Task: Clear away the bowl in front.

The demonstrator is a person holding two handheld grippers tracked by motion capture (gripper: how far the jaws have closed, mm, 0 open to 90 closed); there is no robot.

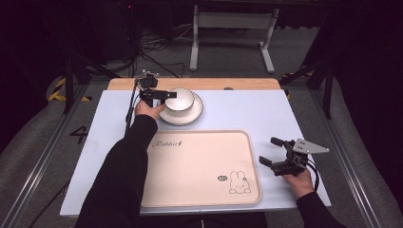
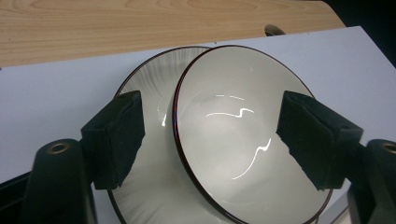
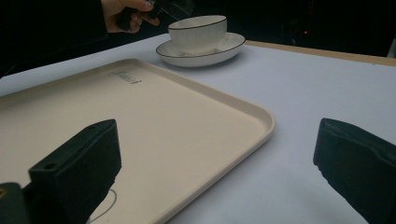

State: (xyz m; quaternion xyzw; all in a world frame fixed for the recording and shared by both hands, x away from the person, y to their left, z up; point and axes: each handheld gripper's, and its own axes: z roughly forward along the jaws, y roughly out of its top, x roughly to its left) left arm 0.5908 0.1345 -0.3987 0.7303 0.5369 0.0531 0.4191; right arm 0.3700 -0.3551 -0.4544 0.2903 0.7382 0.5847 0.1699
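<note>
Toward the far edge of the table (image 1: 71, 156), left of its middle, a white bowl (image 1: 179, 98) stands upright in a white saucer (image 1: 186, 114), mouth up; being round, it has no long axis to speak of. The left gripper (image 1: 167, 95) reaches in from the bowl's left side, level with its rim. In the left gripper view the dark-lined rim runs between the two black jaws, one pad outside over the saucer, the other over the bowl's inside; the pads straddle the wall with gaps showing, so the claw is open, not gripping. The bowl's near edge and the saucer's near part are cut off at the bottom of that view, and the jaws hide parts of both.

Near the right edge of the table the right gripper (image 1: 274, 151) hovers with jaws wide apart, empty, just beside the right edge of a cream tray (image 1: 199, 166) bearing a rabbit drawing (image 1: 239, 183).
</note>
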